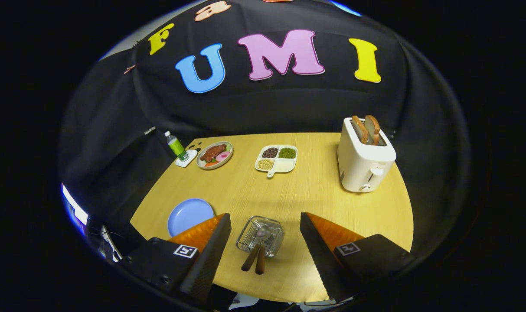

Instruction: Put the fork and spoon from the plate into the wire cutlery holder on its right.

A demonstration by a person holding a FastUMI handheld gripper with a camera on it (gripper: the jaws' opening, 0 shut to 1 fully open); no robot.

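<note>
Gripper view shows the gripper (265, 232) spread wide, holding nothing. Between its fingers, the wire cutlery holder (259, 235) contains the fork and spoon (257, 253), wooden handles sticking out. The blue plate (190, 215) beside it lies bare.

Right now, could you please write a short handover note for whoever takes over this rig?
Tool: open, holding nothing, fingers either side of the wire holder.
Fork and spoon: both in the holder, wooden handles sticking out toward the tool.
Blue plate: nothing on it, beside the holder, just beyond one finger.
Done: both pieces appear moved from plate to holder.
Left: probably nothing but backing the tool away; check that the handles sit securely.
</note>
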